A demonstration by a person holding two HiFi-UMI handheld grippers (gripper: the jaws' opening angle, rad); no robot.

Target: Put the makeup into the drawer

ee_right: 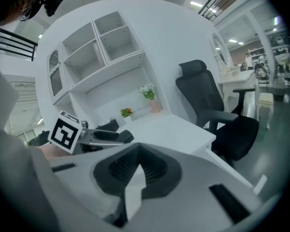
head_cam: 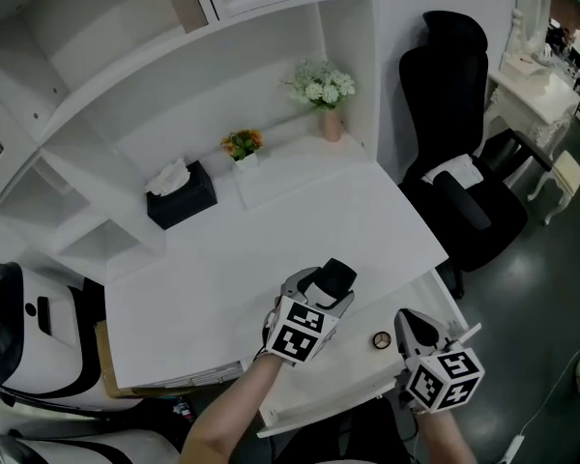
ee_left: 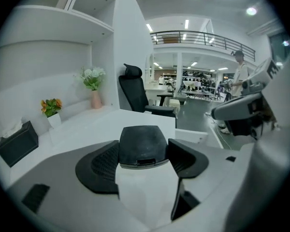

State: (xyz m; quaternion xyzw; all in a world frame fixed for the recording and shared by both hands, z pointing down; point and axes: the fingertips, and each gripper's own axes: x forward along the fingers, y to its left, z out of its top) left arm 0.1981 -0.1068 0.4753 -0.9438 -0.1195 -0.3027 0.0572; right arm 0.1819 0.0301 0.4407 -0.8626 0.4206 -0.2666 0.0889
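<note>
While the white tabletop [head_cam: 300,230] took up most of the head view, a white shelf unit [head_cam: 126,75] was seen rising behind it and a black office chair [head_cam: 454,191] was seen at its right side. Below the tabletop's near edge, a white drawer [head_cam: 343,375] was found pulled open. A black tissue box [head_cam: 181,196], a vase of white flowers [head_cam: 323,90] and a small pot of orange flowers [head_cam: 242,146] were lined up well apart along the back of the tabletop. The left gripper [head_cam: 329,280] was held over the tabletop's near edge, just beside the drawer, and a black makeup compact [ee_left: 141,144] was clamped between its jaws. The right gripper [head_cam: 411,327] was held over the drawer's right end with its jaws pressed together on nothing. A small round item [head_cam: 381,339] was seen lying in the drawer between the two grippers.
</note>
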